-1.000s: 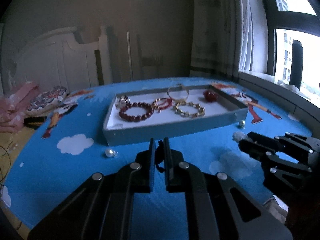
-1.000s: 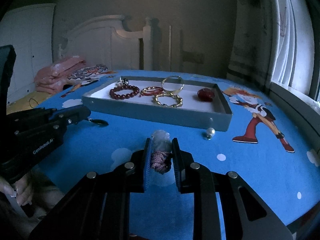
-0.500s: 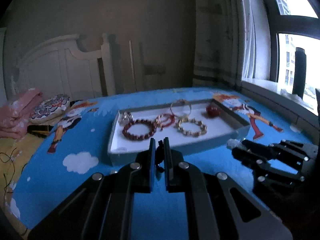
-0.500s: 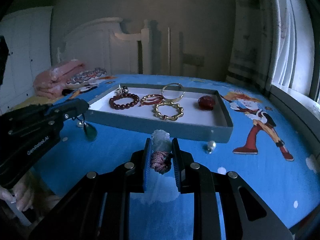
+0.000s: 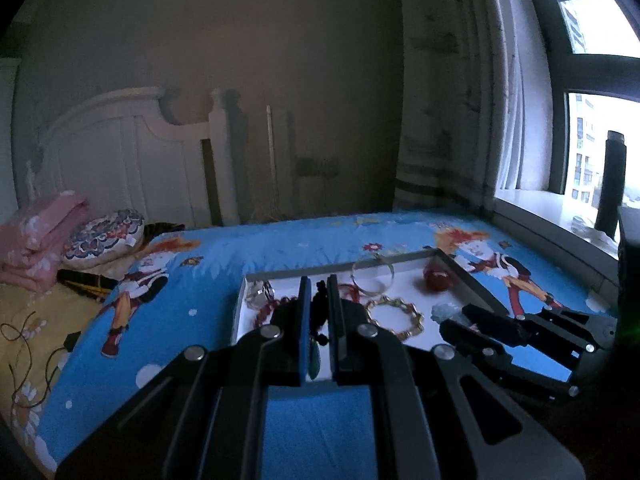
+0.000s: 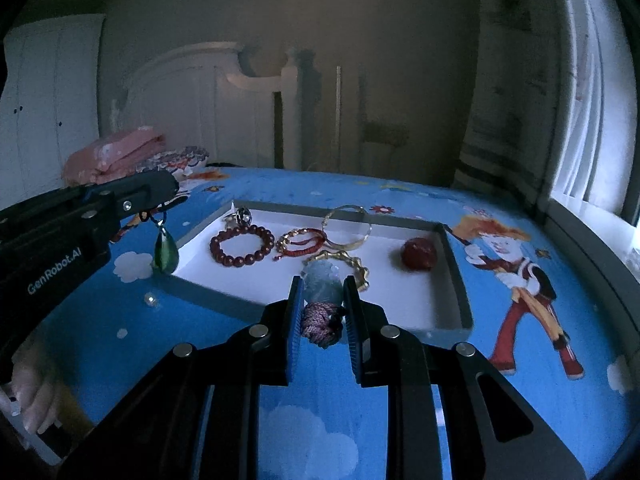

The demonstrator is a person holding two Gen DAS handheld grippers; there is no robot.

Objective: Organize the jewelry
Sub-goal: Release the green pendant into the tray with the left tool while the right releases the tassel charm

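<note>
A grey tray [image 6: 456,280] with a white floor lies on the blue cartoon cloth. In it are a dark red bead bracelet [image 6: 242,246], a red string bracelet [image 6: 300,242], a gold bangle [image 6: 347,228], a gold chain bracelet [image 6: 354,266], a red stone [image 6: 419,254] and a ring [image 6: 240,216]. My left gripper [image 5: 319,285] is shut on a black cord, and a green teardrop pendant [image 6: 163,254] hangs from it over the tray's left edge. My right gripper [image 6: 322,285] is shut on a pale jade pendant [image 6: 322,280] with a pink braided cord [image 6: 320,322], above the tray's near rim.
A small pearl [image 6: 151,299] lies on the cloth left of the tray. Folded pink bedding [image 5: 38,236] and a patterned cushion [image 5: 104,234] sit at the far left by a white headboard. A window ledge [image 5: 560,216] borders the right side. A hand [image 6: 34,396] holds the left gripper.
Both grippers have risen and come forward over the tray's near side. The green pendant left the cloth and now hangs from the left gripper. Both grips are unchanged.
</note>
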